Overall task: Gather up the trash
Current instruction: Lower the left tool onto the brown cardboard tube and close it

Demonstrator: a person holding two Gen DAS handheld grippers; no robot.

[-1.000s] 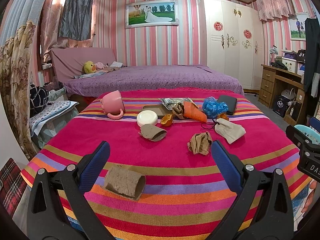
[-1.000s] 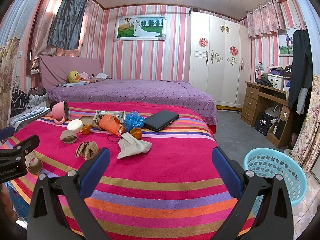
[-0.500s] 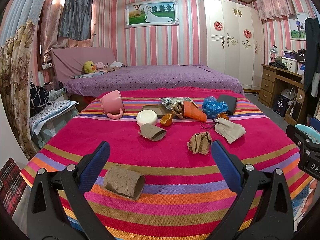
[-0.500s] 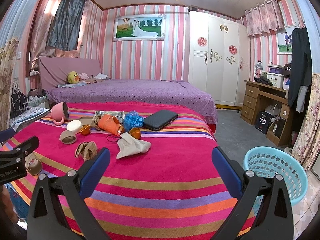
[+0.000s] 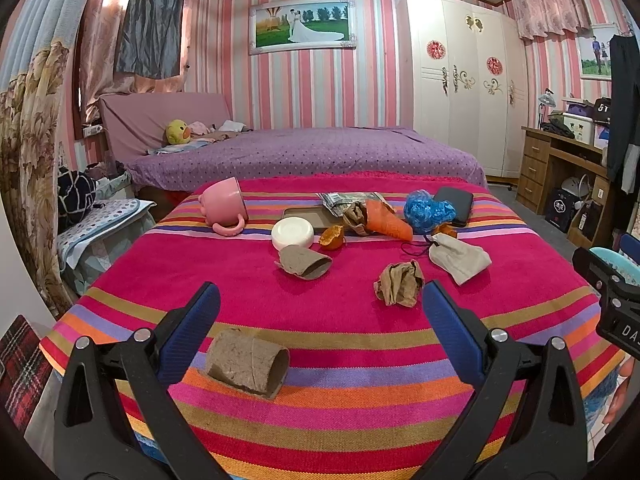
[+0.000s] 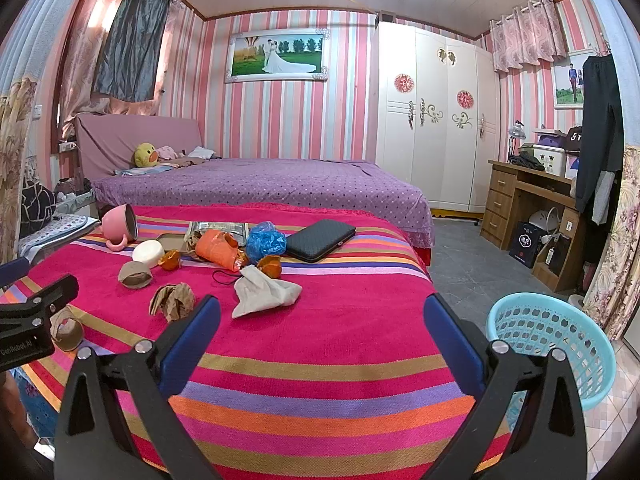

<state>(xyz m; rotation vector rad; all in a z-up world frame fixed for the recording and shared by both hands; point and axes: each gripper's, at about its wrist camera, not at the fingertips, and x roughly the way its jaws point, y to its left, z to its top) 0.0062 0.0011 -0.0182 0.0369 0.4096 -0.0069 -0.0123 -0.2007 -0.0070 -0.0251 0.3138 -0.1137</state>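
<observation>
On the striped cloth of the bench point(image 5: 360, 364) the trash lies scattered, and both tools hang above its near edge. The left hand-held gripper point(image 5: 320, 320) stands wide apart and holds nothing; the right hand-held gripper point(image 6: 322, 320) is likewise spread and empty.

Going left to right: the cardboard tube point(image 5: 247, 363) lies on its side at the near left, just inside the left jaw, brown and rough. It looks light and easily crushed, so a gentle pinch across its wall near the open end should serve. Farther in, a second flattened tube point(image 5: 304, 262) rests by a white round lid point(image 5: 292, 233); it is probably limp and best taken by its raised rim. An orange peel point(image 5: 332, 237) beside it is likely soft and a little slick. The crumpled brown paper point(image 5: 399, 283) is springy and weightless by its look; any ridge gives a hold. The beige cloth pouch point(image 5: 459, 258) at the right is floppy.

The blue basket point(image 6: 548, 344) stands on the floor, right of the bench.
</observation>
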